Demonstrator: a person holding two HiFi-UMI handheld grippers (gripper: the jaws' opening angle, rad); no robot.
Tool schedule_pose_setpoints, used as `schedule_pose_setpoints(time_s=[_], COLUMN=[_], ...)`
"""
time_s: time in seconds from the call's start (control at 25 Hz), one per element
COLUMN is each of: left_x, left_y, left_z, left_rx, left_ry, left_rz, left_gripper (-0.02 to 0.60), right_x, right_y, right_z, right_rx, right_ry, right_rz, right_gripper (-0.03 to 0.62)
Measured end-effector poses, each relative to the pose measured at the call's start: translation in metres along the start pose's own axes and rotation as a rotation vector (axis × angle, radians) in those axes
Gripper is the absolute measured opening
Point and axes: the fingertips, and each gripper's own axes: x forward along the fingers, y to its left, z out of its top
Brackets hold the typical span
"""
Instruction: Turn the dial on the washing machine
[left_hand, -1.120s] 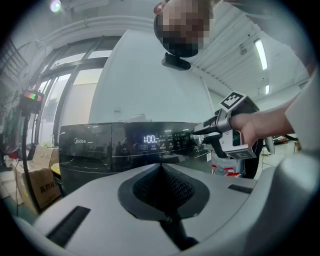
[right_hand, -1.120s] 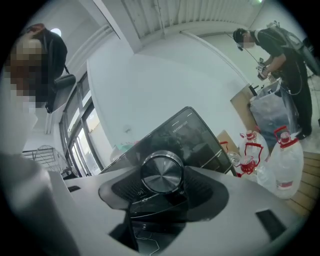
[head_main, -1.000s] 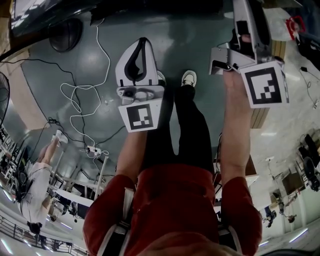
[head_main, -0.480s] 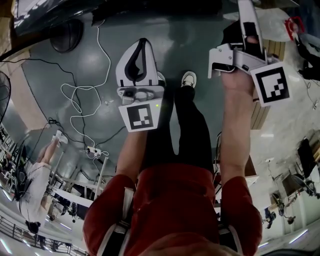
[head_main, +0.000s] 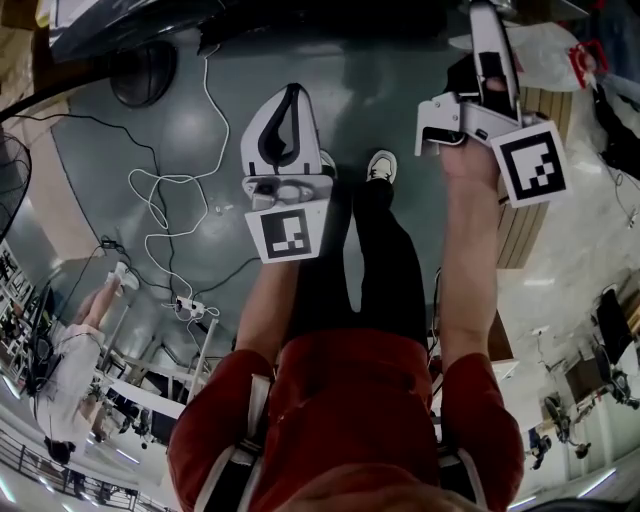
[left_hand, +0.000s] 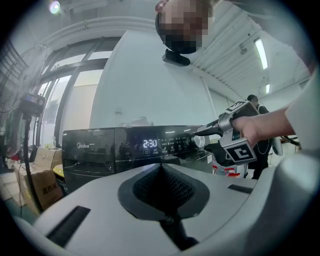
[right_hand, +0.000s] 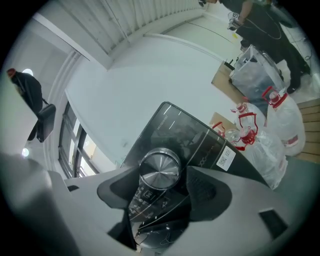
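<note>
Round brushed-silver dial (right_hand: 159, 170) protrudes at right end of glossy black washing machine (left_hand: 95, 152) front; machine powered on.

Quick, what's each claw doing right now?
Left gripper: closed, empty.
Right gripper: open, jaws just widened, dial between them, ungripped.

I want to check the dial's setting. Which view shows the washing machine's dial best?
The right gripper view: the dial sits centred, face-on, between the right gripper's jaws, which have just been opening. The left gripper view shows it small and side-on; the head view misses it.
</note>
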Motion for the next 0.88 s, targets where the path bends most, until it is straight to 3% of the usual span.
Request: schedule_pose_setpoints(time_s=[0.44, 0.64, 0.88], left_x=[-0.045, -0.077, -0.124], left_y=[0.014, 0.016, 0.011], left_z=[0.077, 0.128, 0.198], left_rx=[-0.028, -0.043, -0.016], left_ry=[0.023, 0.029, 0.034], left_rz=[0.043, 0.019, -0.021], left_gripper=[0.017, 0.015, 0.017], right_x=[-0.080, -0.120, -0.172], right_y=[0.027, 0.071, 0.147], right_z=[-0.030, -0.045, -0.030], right_rx=[-0.066, -0.137, -0.335], right_ry=[0.159, 0.248, 0.307], right_rz=[-0.092, -0.113, -0.089], right_gripper=[0.298, 0.291, 0.290])
